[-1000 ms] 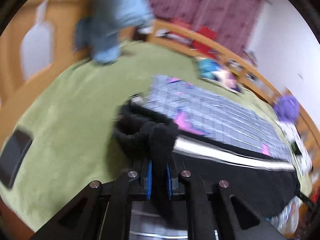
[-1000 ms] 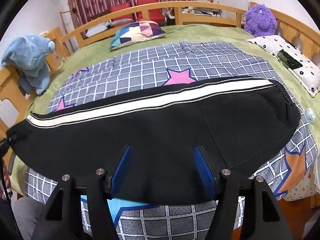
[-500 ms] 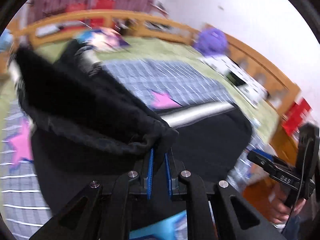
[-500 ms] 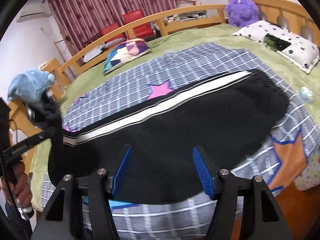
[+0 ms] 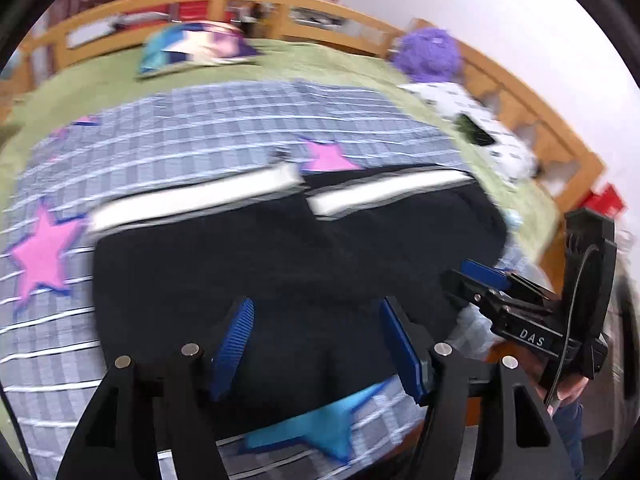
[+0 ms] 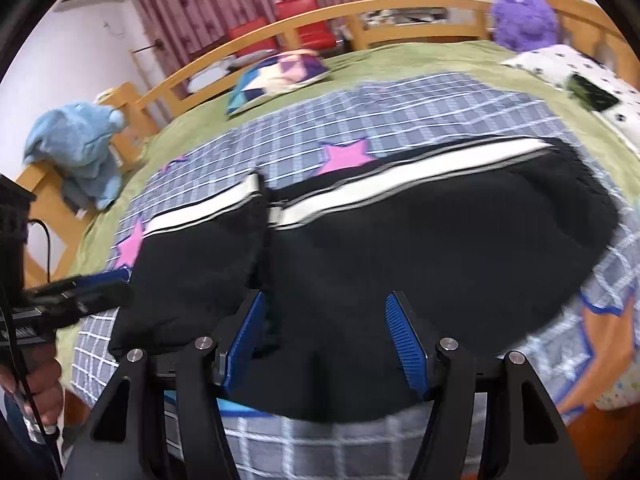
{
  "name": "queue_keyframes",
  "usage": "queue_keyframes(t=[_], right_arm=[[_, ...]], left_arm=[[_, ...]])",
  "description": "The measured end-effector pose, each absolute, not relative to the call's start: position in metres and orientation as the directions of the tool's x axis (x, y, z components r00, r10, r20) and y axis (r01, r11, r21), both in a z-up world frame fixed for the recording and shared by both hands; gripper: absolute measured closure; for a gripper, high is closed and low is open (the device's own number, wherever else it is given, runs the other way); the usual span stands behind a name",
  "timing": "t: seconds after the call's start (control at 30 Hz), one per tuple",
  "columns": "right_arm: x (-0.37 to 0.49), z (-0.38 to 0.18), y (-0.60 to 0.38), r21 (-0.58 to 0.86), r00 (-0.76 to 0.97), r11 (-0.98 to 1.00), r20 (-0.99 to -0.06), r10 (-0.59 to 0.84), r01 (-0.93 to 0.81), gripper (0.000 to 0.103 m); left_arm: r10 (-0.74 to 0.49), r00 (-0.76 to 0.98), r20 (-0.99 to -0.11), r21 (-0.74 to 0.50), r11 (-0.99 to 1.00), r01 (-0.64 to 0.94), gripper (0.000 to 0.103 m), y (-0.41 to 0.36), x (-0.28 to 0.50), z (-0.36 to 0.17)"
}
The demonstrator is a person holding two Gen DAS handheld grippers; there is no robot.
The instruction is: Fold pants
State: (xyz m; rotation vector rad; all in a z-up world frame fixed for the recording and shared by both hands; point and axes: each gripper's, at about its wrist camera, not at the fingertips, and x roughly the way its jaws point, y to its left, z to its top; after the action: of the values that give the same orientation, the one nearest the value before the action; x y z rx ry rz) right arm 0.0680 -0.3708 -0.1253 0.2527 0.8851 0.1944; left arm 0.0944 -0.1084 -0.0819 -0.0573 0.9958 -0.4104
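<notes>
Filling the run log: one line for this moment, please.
stage: first fold laid | pants: leg end doubled over, flat on quilt | left gripper: opening, nothing between fingers | right gripper: open, empty

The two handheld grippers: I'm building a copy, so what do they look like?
Both, left gripper and right gripper, are black angular frames with silver bolts and ribbed blue finger pads. The right one's side bears white "DAS" lettering and a thin black cable. The holder wears blue trousers.
</notes>
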Motion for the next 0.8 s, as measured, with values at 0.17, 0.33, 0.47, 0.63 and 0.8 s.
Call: queue_keyframes(t=[0.17, 0.33, 0.47, 0.63, 0.8], right_arm=[[0.104, -0.157, -0.328, 0.375, 0.523, 0.917, -0.758, 0.389, -0.139, 0.040], [0.133, -0.205, -0.304, 0.420, 0.389, 0.903, -0.819, 0.421, -0.092, 0.051], [0.127, -0.193, -0.306, 0.478, 0.431, 0.870, -0.764, 0.479, -0.119, 0.082], [0.098, -0.161, -0.335, 0.554, 0.513, 0.823, -0.675, 0.531, -0.124, 0.082], [0.099, -0.202, -0.318, 0.396, 0.378, 0.912, -0.832, 0.407, -0.109, 0.073]], left_arm=[[-0.291, 0.530, -0.797, -0.233, 0.957, 0.175, 0.040, -0.057, 0.094, -0.062], [-0.295, 0.607, -0.738, -0.322, 0.944, 0.068, 0.039, -0.008, 0.086, -0.058], [-0.297, 0.620, -0.727, -0.349, 0.936, 0.040, 0.039, 0.013, 0.091, -0.072], [-0.293, 0.613, -0.733, -0.359, 0.933, 0.017, 0.039, 0.028, 0.097, -0.084], [-0.307, 0.592, -0.745, -0.372, 0.928, 0.014, 0.039, 0.034, 0.101, -0.090]])
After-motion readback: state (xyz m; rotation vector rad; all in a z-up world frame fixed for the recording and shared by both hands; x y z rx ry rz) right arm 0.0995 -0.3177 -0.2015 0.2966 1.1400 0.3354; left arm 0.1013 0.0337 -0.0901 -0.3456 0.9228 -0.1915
